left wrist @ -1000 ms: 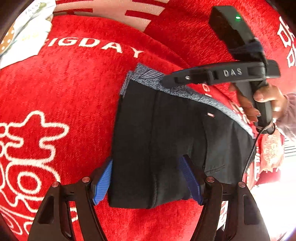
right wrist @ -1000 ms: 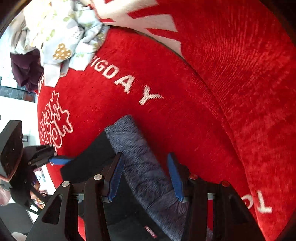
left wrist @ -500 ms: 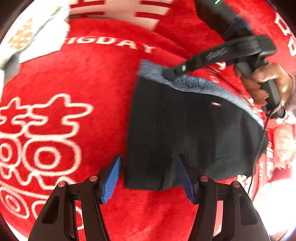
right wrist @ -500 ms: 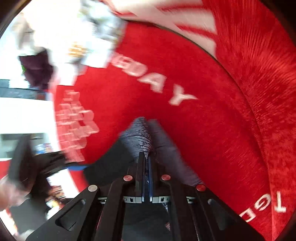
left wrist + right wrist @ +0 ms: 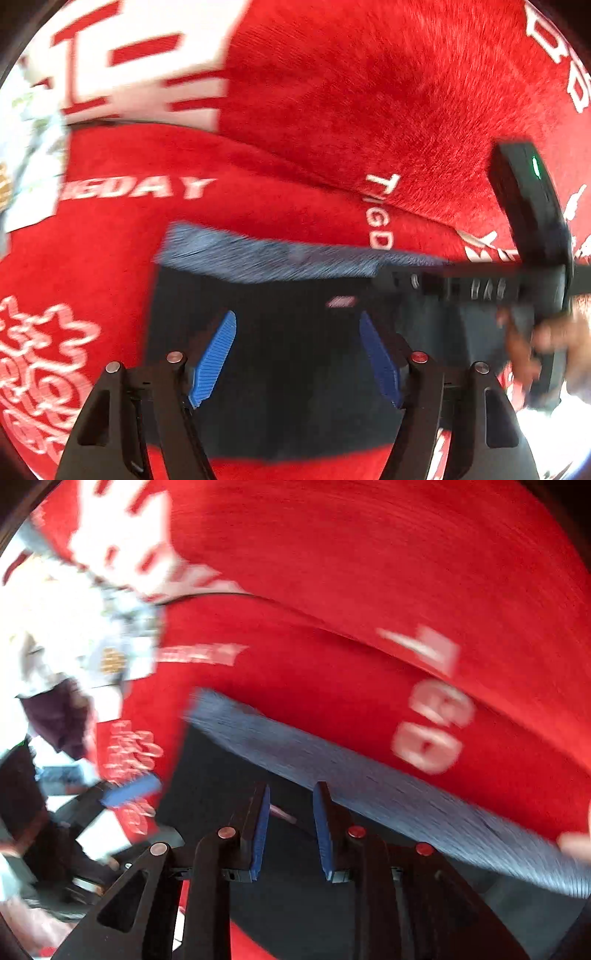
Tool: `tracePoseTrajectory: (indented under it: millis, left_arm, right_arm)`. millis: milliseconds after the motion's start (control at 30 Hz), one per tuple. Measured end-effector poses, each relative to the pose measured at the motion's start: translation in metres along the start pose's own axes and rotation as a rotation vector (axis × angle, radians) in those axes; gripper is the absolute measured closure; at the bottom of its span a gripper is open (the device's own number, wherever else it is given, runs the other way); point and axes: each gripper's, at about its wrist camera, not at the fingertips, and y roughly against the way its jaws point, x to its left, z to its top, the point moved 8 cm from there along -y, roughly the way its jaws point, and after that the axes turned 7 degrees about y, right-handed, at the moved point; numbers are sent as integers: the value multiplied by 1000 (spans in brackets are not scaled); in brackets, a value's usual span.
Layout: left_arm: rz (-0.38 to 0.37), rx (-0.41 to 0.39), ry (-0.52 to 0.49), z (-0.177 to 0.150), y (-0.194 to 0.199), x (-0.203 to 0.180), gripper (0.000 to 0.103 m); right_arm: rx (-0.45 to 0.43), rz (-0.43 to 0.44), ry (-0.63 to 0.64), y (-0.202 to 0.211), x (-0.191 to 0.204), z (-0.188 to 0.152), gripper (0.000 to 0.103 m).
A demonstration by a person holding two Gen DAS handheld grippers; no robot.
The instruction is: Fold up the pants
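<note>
So the folded black pants (image 5: 295, 369) are laid flat on a red blanket (image 5: 332, 110) with white lettering, and the grey-blue waistband (image 5: 266, 254) is seen running along the edge farthest from the left gripper (image 5: 297, 358). That left gripper is held over the pants with its blue pads (image 5: 214, 358) spread fairly wide and the jaws are opening; dark cloth is seen below and between them, but nothing is pinched. Ahead and to its right, the right gripper (image 5: 461, 280) is seen from the side, blurred, gripped by a hand (image 5: 543, 339) at the waistband's right end. In the right wrist view, the right gripper (image 5: 290, 827) is shown with a narrow gap between its pads (image 5: 260, 830), jaws opening, and only the black fabric is seen underneath, not clamped. The waistband is crossed just ahead of those fingertips, slanting down to the right. Off to its left, a pile of pale printed cloth (image 5: 110, 646) and something dark purple (image 5: 59, 716) are made out at the blanket's edge, though everything is smeared by motion blur.
</note>
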Motion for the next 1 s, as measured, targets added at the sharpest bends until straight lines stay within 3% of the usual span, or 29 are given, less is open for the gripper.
tracePoseTrajectory:
  millis: [67,167,200,300,400,500,567,667,867,900,967,1000]
  left_arm:
    - [73,36,33,1,-26,-7,32]
    - [82,45,38,-5,-26,-21,32]
    - [88,36,14,-9,-21,-27,32]
    - [73,42,-48,-25,-6,-52,32]
    - [31,81,-46,-44,-9,-69,32]
    - [73,147,-5,-69,-31,-63,32]
    - [100,105,-49,-79,-28,-62,32]
    - [163,116,-151,-88,-29,-68,31]
    - [157,134,-154,-88,-36,-72,25]
    - [157,133,-154,-88,-35,-73,25]
    - [161,133,-170,-91,-37,-75,25]
    - [162,136,-178,-91,-37,-75,25]
  right_arm:
    - [-39,-86,-104,7,-45,-16,77]
    - [-129,-256,-276,48,-114,-44,76]
    - [-160,-231,-328,62,-126,-56,76]
    - [-236,-7,-458,104,-140,-108,75]
    - [-237,151,-530,124,-132,-168,72]
    - [-209,258,-622,116,-120,-220,72]
    - [-206,271,-679,104,-120,-241,71]
    - [-264,311,-786,92,-124,-260,69]
    - [-333,344,-881,87,-141,-259,69]
    - [-342,345,-881,88,-143,-256,72]
    - [-346,311,-863,93,-150,-253,96]
    - [-324,259,-841,97,-150,-249,96]
